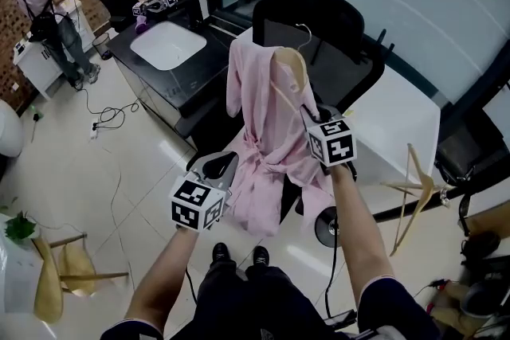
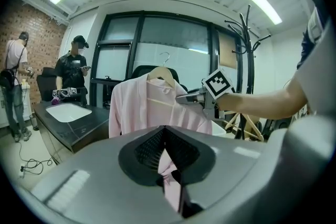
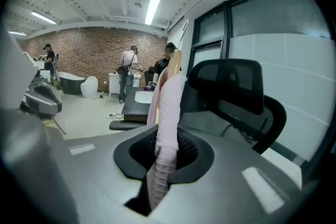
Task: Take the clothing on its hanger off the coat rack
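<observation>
**Grippers clenched on a pink robe (image 1: pixel 263 143), clear of the coat rack (image 2: pixel 247 50)**

Right gripper (image 1: pixel 306 111): high on the robe, at the shoulder, just below the sloping arm of the wooden hanger (image 1: pixel 292 69). Jaws nearly together, pinching a fold of pink cloth that runs straight up between them in the right gripper view.

Left gripper (image 1: pixel 232 176): lower and to the left, at the robe's lower left edge, near the knotted belt. Jaws closed on a thin strip of the same pink cloth, as seen in the left gripper view.

Robe: draped over the hanger and stretched between the two grippers, collar up, hem hanging loose below the left gripper. Metal hook (image 1: pixel 304 33) on top, pointing up, in front of the back of a black office chair (image 1: pixel 319 16); impossible to tell whether it touches the chair.

Coat rack: black, with branching pegs, visible in the left gripper view behind the right forearm, well apart from the hanger.

Elsewhere: a second, bare wooden hanger (image 1: pixel 416 195) to the right, and a black counter with a white basin (image 1: pixel 167 44) to the upper left, two people standing near it.
</observation>
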Motion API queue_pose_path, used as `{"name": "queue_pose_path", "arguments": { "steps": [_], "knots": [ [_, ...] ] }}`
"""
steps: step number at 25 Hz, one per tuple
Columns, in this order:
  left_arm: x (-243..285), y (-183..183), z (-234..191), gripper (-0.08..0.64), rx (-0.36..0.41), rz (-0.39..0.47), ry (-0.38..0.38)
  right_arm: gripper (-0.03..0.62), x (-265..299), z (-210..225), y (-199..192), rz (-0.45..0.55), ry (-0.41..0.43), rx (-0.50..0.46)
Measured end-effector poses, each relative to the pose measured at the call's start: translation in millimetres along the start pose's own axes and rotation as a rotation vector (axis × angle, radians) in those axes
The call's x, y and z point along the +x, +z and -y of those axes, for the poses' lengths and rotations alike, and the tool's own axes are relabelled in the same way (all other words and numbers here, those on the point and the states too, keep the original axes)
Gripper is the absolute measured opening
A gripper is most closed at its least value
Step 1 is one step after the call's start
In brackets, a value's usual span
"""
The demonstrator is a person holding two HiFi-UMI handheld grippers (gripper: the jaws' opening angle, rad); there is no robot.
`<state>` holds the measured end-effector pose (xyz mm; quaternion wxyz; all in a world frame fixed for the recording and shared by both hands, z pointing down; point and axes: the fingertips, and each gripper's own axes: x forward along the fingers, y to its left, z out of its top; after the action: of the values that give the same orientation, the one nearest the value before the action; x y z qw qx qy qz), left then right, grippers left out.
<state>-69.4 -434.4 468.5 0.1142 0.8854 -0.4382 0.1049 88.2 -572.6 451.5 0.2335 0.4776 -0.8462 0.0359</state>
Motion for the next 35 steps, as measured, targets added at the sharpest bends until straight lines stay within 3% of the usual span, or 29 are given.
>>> {"name": "queue_pose_path", "arguments": {
  "steps": [17,26,29,33,35],
  "knots": [
    [3,-73,-8,0.011,-0.099,-0.129,-0.047,0.031,93,-78,-171,-0.272,0.043,0.279],
    [7,-99,-15,0.011,-0.132,-0.172,-0.059,0.037,127,-102,-227,-0.421,0.03,0.321],
    [7,-107,-14,0.011,-0.148,-0.182,-0.072,0.069,131,-105,-240,-0.445,0.013,0.329],
    [8,-112,-19,0.011,-0.152,-0.195,-0.084,0.206,130,-102,-251,-0.479,-0.012,0.365],
    [8,-114,-20,0.011,-0.154,-0.199,-0.09,0.222,124,-98,-252,-0.477,-0.033,0.364]
  ]
}}
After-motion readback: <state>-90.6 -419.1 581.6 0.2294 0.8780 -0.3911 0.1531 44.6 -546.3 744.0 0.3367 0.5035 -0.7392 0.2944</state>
